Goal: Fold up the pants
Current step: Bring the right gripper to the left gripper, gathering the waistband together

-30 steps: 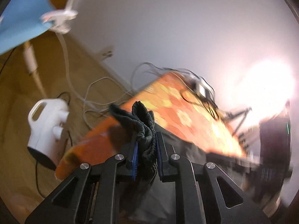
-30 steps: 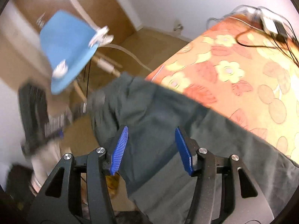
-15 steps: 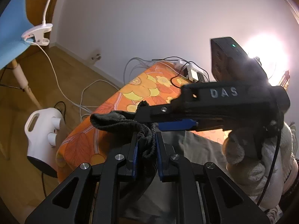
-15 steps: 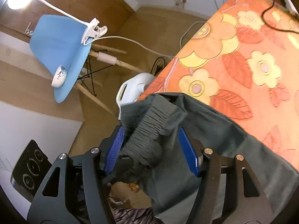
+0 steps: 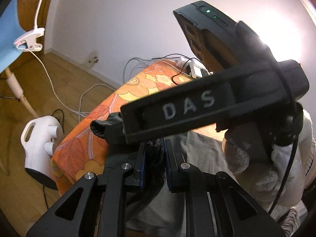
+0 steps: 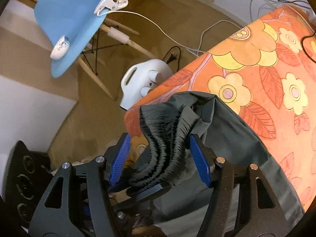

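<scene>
Dark grey pants (image 6: 223, 126) lie over the near corner of a table with an orange flowered cloth (image 6: 262, 73). My left gripper (image 5: 155, 156) is shut on the bunched elastic waistband (image 5: 156, 154) and holds it up. My right gripper (image 6: 160, 154) is open, its blue pads on either side of the gathered waistband (image 6: 167, 138), which sits between them. In the left wrist view the right gripper's black body marked DAS (image 5: 197, 108) crosses just above my left fingers, with a waistband end (image 5: 100, 126) sticking out beside it.
A white steamer (image 6: 142, 79) stands on the wooden floor by the table corner, with cables around it. A blue chair (image 6: 67, 19) with a clip lamp (image 6: 110, 0) stands beyond. Chargers and wires (image 5: 195, 69) lie at the table's far end. A white sleeve (image 5: 262, 167) is at the right.
My right gripper has swung in over my left gripper and closed the distance to the waistband, which now sits between its open pads. My left gripper keeps its hold.
</scene>
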The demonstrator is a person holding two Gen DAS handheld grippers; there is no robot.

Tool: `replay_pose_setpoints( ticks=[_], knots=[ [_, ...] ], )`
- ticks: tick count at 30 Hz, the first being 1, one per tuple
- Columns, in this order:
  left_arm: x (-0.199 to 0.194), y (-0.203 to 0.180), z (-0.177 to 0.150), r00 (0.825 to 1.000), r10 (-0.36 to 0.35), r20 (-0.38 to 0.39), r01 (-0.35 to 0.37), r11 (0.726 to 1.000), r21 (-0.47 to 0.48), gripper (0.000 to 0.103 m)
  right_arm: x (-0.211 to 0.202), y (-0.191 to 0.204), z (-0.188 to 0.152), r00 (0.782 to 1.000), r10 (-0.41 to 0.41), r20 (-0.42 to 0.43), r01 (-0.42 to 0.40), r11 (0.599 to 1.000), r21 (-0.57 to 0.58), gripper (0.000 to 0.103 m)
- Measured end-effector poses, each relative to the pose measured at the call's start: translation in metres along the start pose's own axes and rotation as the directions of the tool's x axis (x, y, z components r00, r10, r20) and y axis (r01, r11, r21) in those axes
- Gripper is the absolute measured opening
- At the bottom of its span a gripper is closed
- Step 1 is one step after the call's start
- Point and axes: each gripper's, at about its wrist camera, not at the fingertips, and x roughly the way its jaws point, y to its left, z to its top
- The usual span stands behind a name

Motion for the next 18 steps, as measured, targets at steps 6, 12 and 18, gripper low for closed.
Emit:
replay_pose_setpoints(
  ticks=[6,12,18],
  knots=[
    [0.0,-0.008,-0.001,1.0,-0.009,-0.008,0.009,1.0,0.022,0.015,-0.002,-0.015,-0.004,1.0,0.004,-0.003,-0.004,0.998,0.066,0.036],
    [-0.006,-0.023,0.006,0.999,-0.033,0.014,0.032,0.999,0.041,0.014,-0.031,-0.031,-0.013,0.995,0.038,0.089,-0.049,0.991,0.126,0.02],
    [-0.023,-0.063,0.011,0.994,-0.094,0.058,0.088,0.991,0.1,0.014,-0.083,-0.044,-0.039,0.975,0.07,0.209,-0.105,0.982,0.157,0.018]
  ],
)
